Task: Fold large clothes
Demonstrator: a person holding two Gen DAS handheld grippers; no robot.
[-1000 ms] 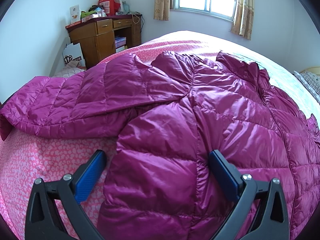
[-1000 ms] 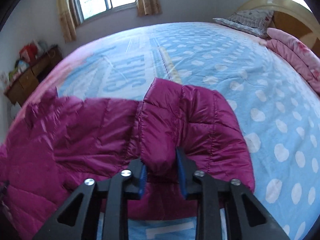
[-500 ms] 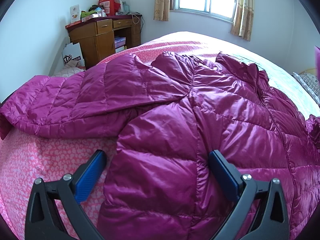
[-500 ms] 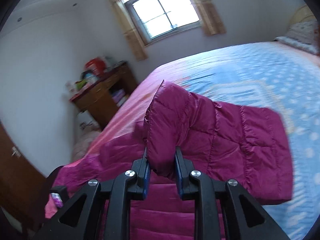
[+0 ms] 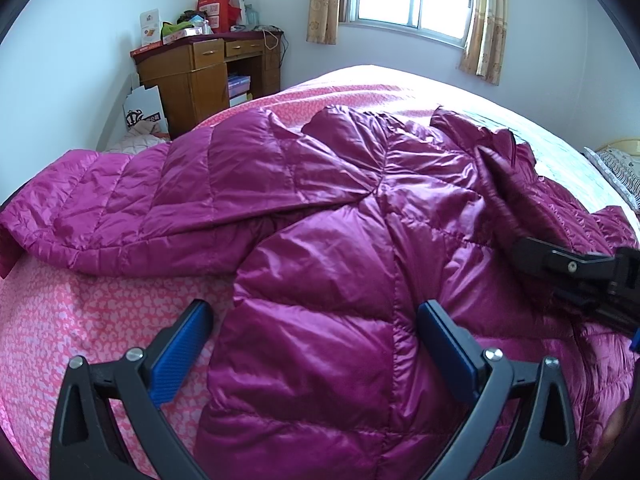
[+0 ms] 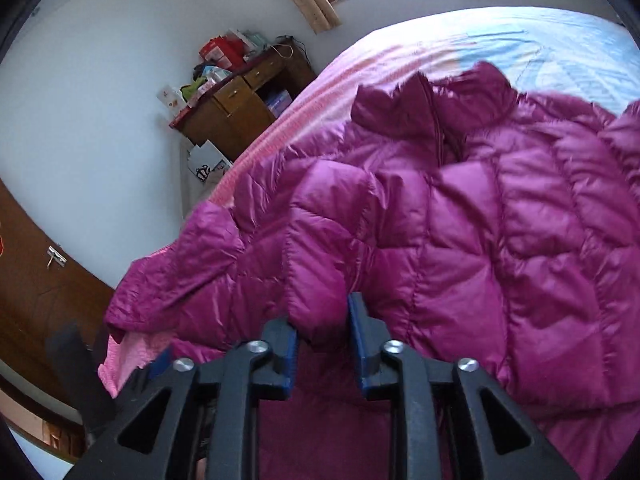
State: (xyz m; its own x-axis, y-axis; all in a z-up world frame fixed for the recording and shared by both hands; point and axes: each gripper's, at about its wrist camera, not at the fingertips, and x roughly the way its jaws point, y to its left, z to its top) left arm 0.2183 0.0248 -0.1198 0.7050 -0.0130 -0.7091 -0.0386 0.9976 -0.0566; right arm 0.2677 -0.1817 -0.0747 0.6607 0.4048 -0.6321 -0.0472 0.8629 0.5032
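Observation:
A shiny magenta down jacket (image 5: 340, 240) lies spread on the bed, one sleeve (image 5: 160, 200) stretched out to the left. My left gripper (image 5: 316, 312) stands open low over the jacket's near edge, one pad over the pink sheet, the other over the jacket. In the right wrist view my right gripper (image 6: 322, 320) has the other sleeve's end (image 6: 320, 240) between its blue pads, laid across the jacket body (image 6: 500, 240). Its jaws are opening, and the puffy fabric still fills the gap and touches both pads. The right gripper (image 5: 568, 268) also shows at the right edge of the left wrist view.
The bed carries a pink patterned sheet (image 5: 80, 312) near me and a light blue cover (image 6: 560, 48) further on. A wooden desk (image 5: 204, 72) piled with boxes stands in the corner, a paper bag (image 5: 144, 108) beside it. A pillow (image 5: 620, 168) lies far right, a brown door (image 6: 32, 280) left.
My right gripper swung the sleeve from the blue side of the bed across onto the jacket body, and its jaws have widened. The left gripper has not moved.

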